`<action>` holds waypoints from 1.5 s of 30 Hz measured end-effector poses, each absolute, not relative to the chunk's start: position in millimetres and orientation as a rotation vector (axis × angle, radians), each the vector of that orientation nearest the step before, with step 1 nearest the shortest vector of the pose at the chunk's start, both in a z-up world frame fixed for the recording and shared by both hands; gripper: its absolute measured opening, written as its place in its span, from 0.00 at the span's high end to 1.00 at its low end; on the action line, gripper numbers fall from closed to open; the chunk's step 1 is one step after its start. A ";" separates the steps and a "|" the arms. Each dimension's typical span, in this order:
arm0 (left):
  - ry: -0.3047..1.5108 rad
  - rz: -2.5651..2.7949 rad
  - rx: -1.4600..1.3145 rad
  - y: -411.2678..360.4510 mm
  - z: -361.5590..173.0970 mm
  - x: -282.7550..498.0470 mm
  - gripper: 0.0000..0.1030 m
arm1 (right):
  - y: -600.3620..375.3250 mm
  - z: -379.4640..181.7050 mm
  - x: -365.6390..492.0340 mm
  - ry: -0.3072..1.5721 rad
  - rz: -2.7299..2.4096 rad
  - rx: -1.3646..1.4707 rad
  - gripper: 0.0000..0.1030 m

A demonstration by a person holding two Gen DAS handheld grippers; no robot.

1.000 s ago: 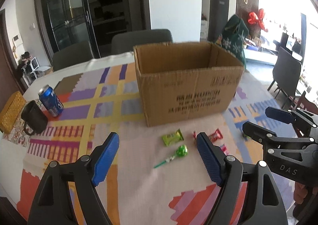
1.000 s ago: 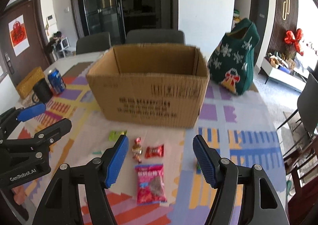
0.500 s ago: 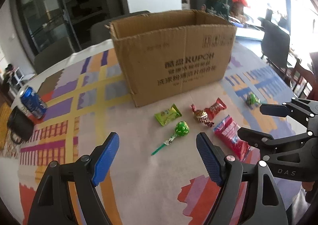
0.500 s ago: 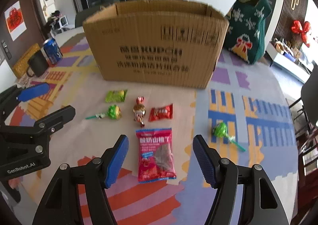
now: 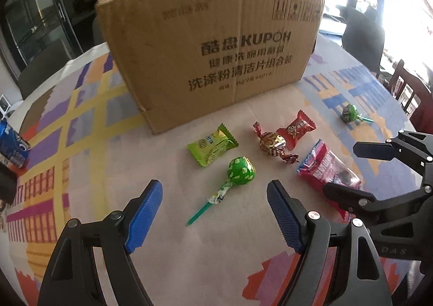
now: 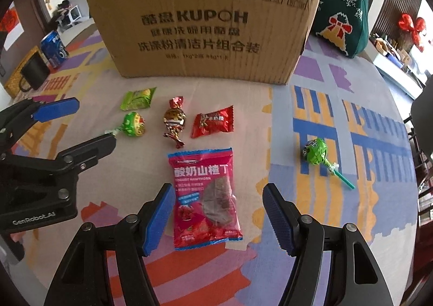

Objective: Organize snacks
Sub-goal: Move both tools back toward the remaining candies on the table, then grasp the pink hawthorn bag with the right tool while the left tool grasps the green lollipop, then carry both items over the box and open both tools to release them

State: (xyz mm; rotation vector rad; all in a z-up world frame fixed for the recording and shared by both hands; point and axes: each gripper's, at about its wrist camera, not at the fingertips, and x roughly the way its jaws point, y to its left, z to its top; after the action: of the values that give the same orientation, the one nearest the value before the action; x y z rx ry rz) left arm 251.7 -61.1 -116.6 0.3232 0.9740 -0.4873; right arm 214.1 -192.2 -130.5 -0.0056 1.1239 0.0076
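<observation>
Here the snacks lie loose on the worktop (image 6: 338, 84) in front of the cardboard box (image 6: 205, 22), none yet inside it as far as the views show. Nearest the box sits a green candy packet (image 5: 212, 147); a little farther out from the box are a gold-and-red twisted sweet (image 6: 174, 120) and a red candy packet (image 6: 213, 122). Farther out again lies the red pouch (image 6: 205, 195), and a green lollipop (image 5: 239, 172) rests just beyond the green packet. A second lollipop (image 6: 318, 153) lies well off to the box's right end.

The left hand-held gripper (image 5: 215, 215) stands open and empty, its jaws either side of the green lollipop's stick. The right hand-held gripper (image 6: 217, 216) is likewise open, astride the red pouch without pressing it.

The pouch looks light, soft and crinkly, probably slick film; pinching across its width near the middle should hold better than a sealed edge. The lollipop is light and hard-headed, likely to roll or pivot; its ball looks a surer hold than the thin stick.
</observation>
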 end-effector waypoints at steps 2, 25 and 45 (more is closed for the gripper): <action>0.981 -0.491 0.322 -63.5 -121.7 255.6 0.23 | -192.0 -133.5 216.0 1.132 0.014 0.001 0.34; 1.033 -0.491 0.291 -89.3 -138.9 266.1 0.76 | -195.0 -142.5 224.0 1.112 0.010 0.016 0.58; 0.957 -0.424 0.185 -69.5 -87.7 236.3 0.76 | -204.9 -108.0 208.7 1.017 0.030 0.042 0.59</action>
State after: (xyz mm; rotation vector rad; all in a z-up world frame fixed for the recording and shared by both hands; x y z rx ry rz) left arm 236.3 -69.5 -87.7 0.1849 0.9569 -0.4242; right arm 208.7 -204.9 -108.0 0.0425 1.0171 0.0296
